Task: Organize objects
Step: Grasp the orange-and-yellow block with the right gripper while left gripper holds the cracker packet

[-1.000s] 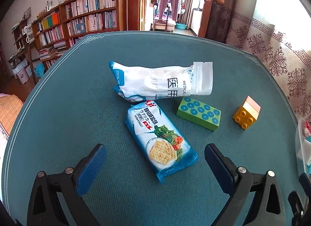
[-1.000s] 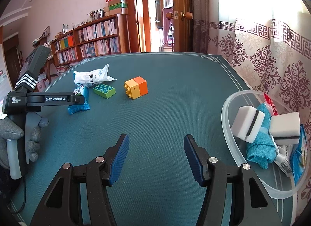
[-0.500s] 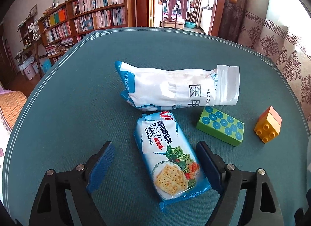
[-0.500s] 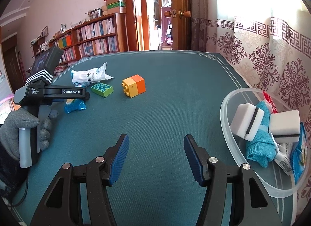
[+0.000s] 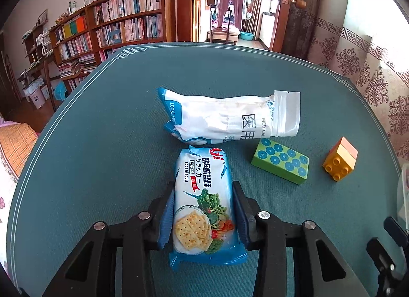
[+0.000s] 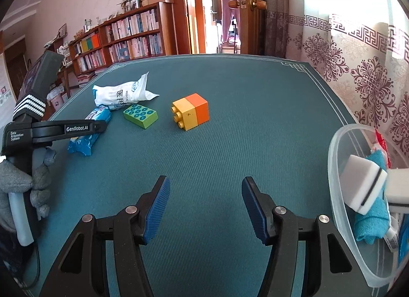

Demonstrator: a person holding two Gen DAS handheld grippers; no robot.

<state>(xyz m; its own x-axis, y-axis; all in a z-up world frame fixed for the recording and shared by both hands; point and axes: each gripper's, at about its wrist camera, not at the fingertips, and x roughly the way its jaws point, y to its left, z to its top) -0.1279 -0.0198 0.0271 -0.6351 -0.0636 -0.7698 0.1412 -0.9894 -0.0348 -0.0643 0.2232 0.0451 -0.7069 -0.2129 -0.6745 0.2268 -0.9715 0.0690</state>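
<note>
Crackers [image 5: 202,202] on the table [image 5: 102,158] are squeezed between the pads of the left claw [image 5: 203,216], which has just closed. They should be lifted gently, kept flat, and carried to the tub [image 6: 340,169]. The right claw [image 6: 204,210] is open and empty.

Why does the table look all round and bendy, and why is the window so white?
In both wrist views the fisheye lens bends the green table edge into a curve and darkens the corners. In the right wrist view, daylight through the curtain washes it out white; the cracker packet stays sharp in the left.
</note>
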